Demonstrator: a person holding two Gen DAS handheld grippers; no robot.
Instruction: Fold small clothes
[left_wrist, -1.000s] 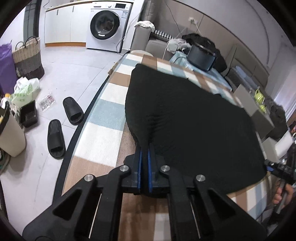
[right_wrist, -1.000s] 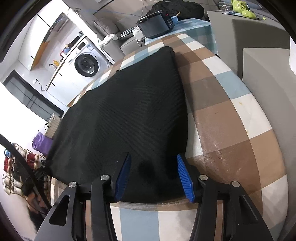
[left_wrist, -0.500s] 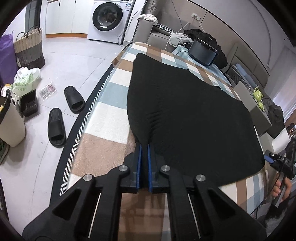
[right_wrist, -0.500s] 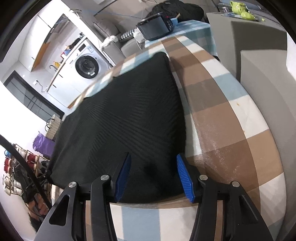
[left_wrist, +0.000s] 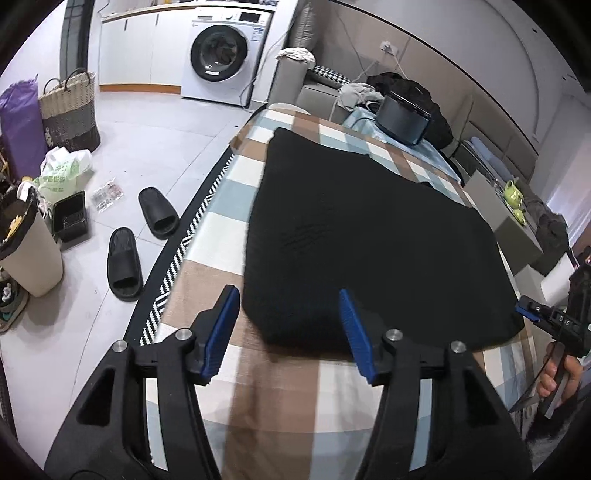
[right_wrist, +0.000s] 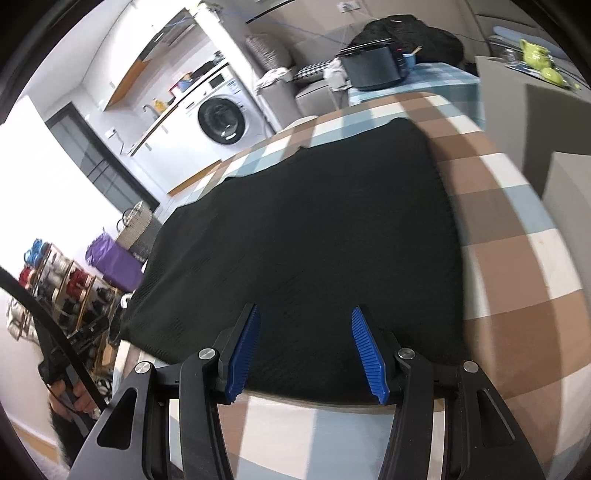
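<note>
The black garment (left_wrist: 373, 236) lies flat on the checked desk (left_wrist: 295, 391), apparently unfolded, while both grippers' jaws gape wide, holding nothing.

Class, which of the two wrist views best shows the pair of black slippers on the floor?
The left wrist view: both black slippers lie in plain sight on the white floor left of the checked table. The right wrist view shows none of them.

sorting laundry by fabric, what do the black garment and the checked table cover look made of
Black garment: seems a matte knit, with fine ribbed lines across its surface and soft rounded edges. Checked table cover: probably coated cloth or vinyl, since it lies smooth and shows a faint sheen, though the blur leaves that open.
</note>
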